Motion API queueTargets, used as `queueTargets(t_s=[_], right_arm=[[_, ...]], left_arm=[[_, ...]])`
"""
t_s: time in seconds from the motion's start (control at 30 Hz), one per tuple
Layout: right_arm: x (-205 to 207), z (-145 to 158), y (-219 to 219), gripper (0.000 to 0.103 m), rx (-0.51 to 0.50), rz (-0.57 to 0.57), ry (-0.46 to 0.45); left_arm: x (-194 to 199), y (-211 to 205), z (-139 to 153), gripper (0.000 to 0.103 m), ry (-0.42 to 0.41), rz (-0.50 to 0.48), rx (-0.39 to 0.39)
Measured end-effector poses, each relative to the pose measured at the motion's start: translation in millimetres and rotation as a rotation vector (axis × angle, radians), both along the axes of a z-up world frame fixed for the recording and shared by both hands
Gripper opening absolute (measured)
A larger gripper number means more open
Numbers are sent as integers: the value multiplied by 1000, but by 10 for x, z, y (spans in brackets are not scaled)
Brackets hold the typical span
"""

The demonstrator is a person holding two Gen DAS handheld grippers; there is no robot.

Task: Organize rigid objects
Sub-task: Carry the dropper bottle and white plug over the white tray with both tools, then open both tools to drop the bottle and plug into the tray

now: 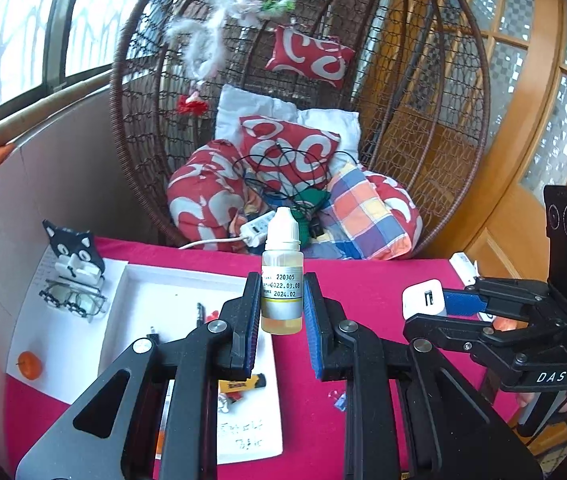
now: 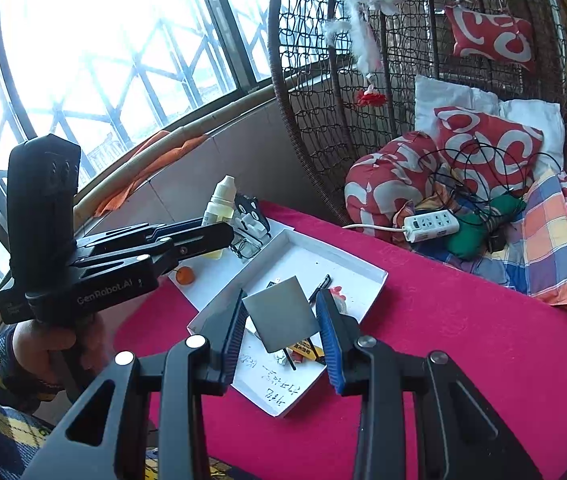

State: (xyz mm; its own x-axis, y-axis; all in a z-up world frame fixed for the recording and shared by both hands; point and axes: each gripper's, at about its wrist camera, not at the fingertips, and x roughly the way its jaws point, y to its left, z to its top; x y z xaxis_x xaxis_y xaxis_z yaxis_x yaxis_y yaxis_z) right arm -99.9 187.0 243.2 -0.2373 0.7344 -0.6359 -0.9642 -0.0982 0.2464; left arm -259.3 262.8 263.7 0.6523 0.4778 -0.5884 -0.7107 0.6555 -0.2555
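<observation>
The left tongs (image 1: pixel 282 308) squeeze a little dropper bottle (image 1: pixel 282 280) by its middle. The bottle stands straight up between the pads, with its white cap poking out on top. It is up in the air, over the near edge of the white tray (image 1: pixel 171 280).

The right tongs (image 2: pixel 281 320) pinch a white charger block (image 2: pixel 281 314). It sits a bit tilted, one corner low. It hangs over the same tray (image 2: pixel 363 268) too.

The bottle looks light, since it is small and made of plastic. Its round, smooth side could slip or spin. So the middle, on the label, looks like the best place to hold it, and that is where the pads are. I think a soft squeeze is enough, because the thin wall may bend.

The charger looks hard and a bit heavier. Its flat sides are good for holding, but they are shiny, so it may slide.

In the tray lie a pen (image 2: pixel 319 288) and a few small bits. Beside it sit glasses (image 1: pixel 73 300) on a cat stand (image 1: pixel 75 256), and a small orange ball (image 1: pixel 29 365). All this rests on the red surface (image 1: pixel 363 280).
</observation>
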Motion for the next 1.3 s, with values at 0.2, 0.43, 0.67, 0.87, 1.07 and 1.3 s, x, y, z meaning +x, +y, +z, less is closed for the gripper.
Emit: queueTargets(t_s=[0.2, 0.43, 0.67, 0.87, 1.07, 1.3], right_arm=[[-103, -204, 169, 36, -55, 16, 26], [-212, -463, 454, 36, -126, 26, 50], [-258, -736, 737, 36, -206, 1, 59], [-420, -1133, 922, 36, -332, 21, 25], [-623, -1599, 1059, 36, -472, 55, -23], [-800, -1803, 1144, 36, -527, 69, -57]], left_arm=[[-172, 189, -171, 20, 6, 35, -51], [-333, 486, -436, 20, 33, 66, -133], [-385, 834, -760, 20, 83, 63, -225], [-215, 1079, -1233, 20, 167, 16, -316], [19, 1197, -1611, 20, 269, -26, -354], [17, 1335, -1826, 24, 338, 13, -374]])
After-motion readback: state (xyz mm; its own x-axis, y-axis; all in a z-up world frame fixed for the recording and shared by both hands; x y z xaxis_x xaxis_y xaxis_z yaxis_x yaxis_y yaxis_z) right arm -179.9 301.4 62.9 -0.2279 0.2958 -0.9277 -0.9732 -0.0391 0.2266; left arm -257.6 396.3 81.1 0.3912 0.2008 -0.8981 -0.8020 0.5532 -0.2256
